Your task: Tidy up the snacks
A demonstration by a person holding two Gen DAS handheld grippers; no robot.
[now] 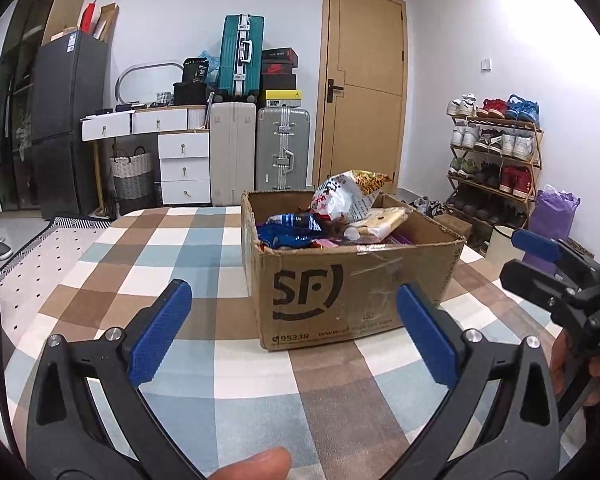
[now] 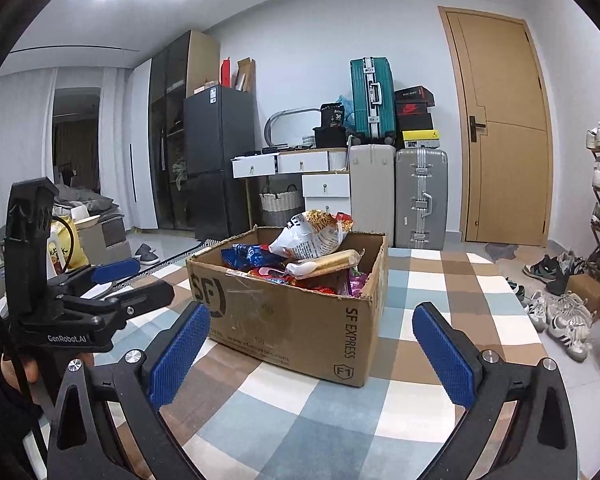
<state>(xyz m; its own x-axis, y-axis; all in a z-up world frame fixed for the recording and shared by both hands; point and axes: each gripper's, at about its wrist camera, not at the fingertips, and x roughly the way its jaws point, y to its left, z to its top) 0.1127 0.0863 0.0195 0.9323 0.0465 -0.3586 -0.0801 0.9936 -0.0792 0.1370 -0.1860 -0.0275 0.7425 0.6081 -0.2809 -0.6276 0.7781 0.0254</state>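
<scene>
I hold my left gripper (image 1: pixel 294 334) and my right gripper (image 2: pixel 312 354) side by side above the checked brown, blue and white tablecloth (image 1: pixel 148 248), each with its 2 blue ribbed fingers (image 1: pixel 160 332) spread wide and nothing between them. The snacks sit heaped in the open brown cardboard shipping box (image 1: pixel 340 292) just ahead of both grippers. On top lies a puffy white and orange crisp bag (image 2: pixel 310 236), tilted above the rim, with a pale long packet of biscuits (image 2: pixel 332 262) leaning under it, a blue crinkled wrapper (image 2: pixel 248 256) at the left, and red and purple sweet wrappers (image 2: pixel 352 282) lower down.

I see no snack loose on the cloth, so the heap would fit either a box waiting to be sorted out or one that has just been filled; I cannot tell which.

If I do go into the box, I judge the puffy bag the easiest hold: approach from above, close on a crimped edge and not the air-filled middle, and squeeze lightly so the crisps do not crush. The biscuit packet rests against it and may slide when it lifts. I would keep the other gripper near the box wall to steady it, since light cardboard could skid on the cloth.
</scene>
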